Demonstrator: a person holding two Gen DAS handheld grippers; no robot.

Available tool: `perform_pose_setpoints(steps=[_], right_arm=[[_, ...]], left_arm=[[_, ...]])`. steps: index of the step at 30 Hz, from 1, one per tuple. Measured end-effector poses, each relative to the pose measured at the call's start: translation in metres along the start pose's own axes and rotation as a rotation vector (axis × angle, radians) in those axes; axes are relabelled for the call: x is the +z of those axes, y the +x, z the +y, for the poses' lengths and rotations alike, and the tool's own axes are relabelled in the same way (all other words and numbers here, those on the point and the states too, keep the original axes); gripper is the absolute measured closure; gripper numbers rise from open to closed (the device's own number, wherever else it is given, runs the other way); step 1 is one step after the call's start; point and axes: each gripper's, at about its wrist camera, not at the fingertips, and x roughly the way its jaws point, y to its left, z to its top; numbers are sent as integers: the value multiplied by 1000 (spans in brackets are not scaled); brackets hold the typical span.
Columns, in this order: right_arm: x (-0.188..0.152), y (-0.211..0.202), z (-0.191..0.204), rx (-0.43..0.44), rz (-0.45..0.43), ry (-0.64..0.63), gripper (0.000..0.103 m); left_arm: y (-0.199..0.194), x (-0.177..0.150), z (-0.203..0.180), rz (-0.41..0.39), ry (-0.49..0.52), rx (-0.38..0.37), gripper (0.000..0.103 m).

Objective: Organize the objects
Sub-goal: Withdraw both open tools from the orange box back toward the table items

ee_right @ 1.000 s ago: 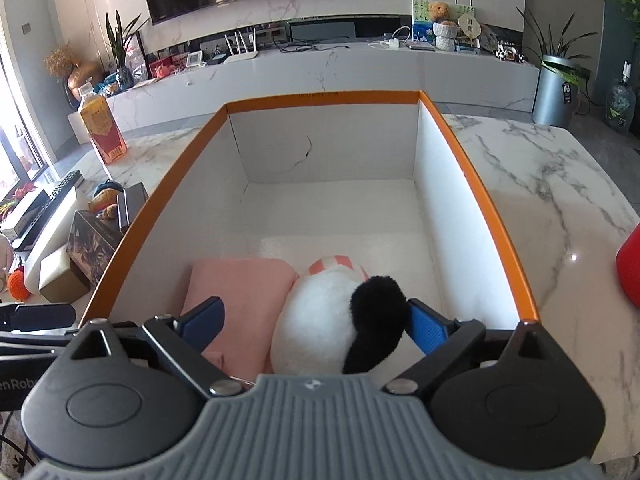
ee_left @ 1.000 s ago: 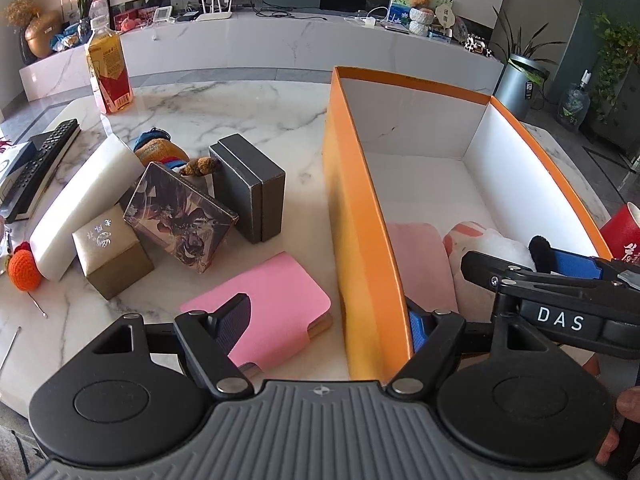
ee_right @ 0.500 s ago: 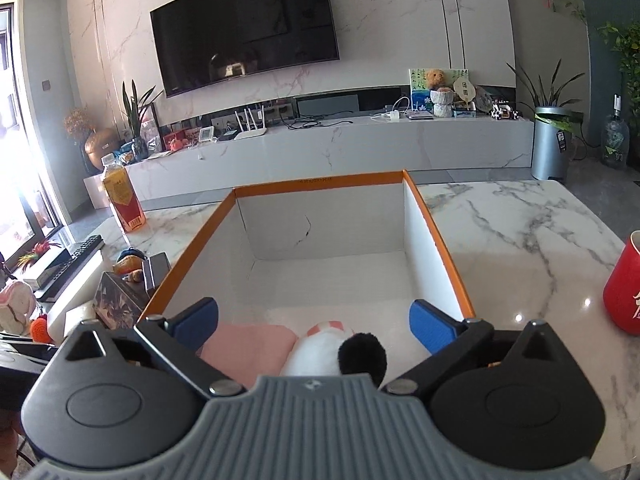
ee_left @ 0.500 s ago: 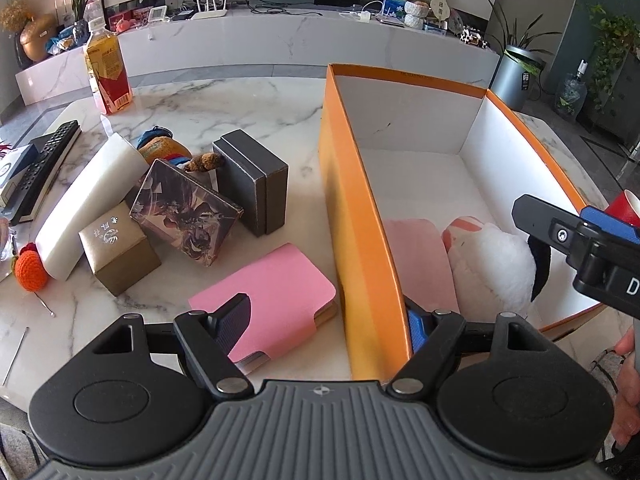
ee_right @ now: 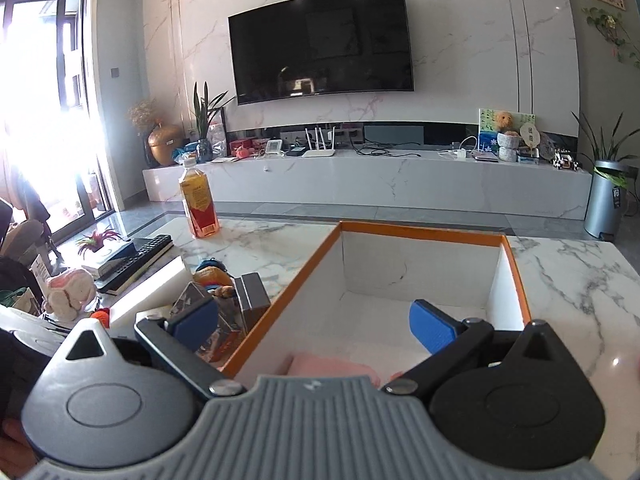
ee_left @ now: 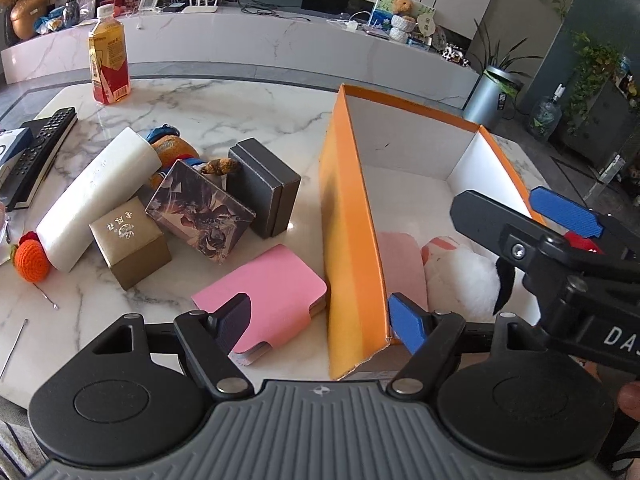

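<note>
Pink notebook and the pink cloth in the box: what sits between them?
In the left wrist view, the orange box's near side wall stands between the pink notebook on the table and the pink cloth inside. Nothing else shows there.

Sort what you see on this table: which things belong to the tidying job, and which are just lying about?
Job:
orange box
white plush toy and pink cloth, already in the box
pink wallet
gold box
picture tin
grey case

Lying about:
drink bottle
remote control
</note>
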Motion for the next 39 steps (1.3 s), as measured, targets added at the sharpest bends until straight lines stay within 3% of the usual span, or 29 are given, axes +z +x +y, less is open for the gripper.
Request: perform_pose_setpoints(steps=[2,5,7,8,11,15,19,22,23,24,25,26,28,29,34,39], right_arm=[[-1,-1,0,13,-3,33,1],[-5,1,-10,-19,43,85,1],[-11,4,-16,-76,77,57,1],[-16,4,-20,-146,78,24,1],[-19,3,-30,-279,52,-73,1],[-20,0,-56,-308,45,-60,1],[-26,7,-81,-360,88,35,2],[-34,20,-94,-378,163,110,16],[-36,27,-98,-366,196,130,27],[-37,32,-103,-351,222,153,39],[-40,35,-108,-340,241,177,46],[-43,37,-113,-330,261,203,57],[-46,39,-122,-319,257,227,67],[-46,39,-126,-311,250,240,70],[-46,39,-137,-346,245,224,84],[-46,30,-164,-375,231,310,85]], left_arm=[[-8,1,6,-20,0,-38,14],[-15,3,13,-52,-4,16,14],[-12,4,21,-52,-35,24,14],[-9,4,25,-43,-55,14,14],[0,3,26,-37,-79,-71,14],[8,1,14,-34,-72,-177,14],[16,-2,-3,-34,-22,-120,14],[25,0,-13,-47,-17,-70,14],[28,1,-16,-50,-8,-59,14],[30,1,-19,-54,1,-50,16],[30,-1,-21,-66,8,-50,27],[31,-2,-23,-84,13,-61,51],[36,-2,-28,-69,28,-51,77],[40,-2,-30,-55,33,-27,83],[47,-5,-55,-63,100,31,85],[56,-9,-88,-83,171,74,87]])
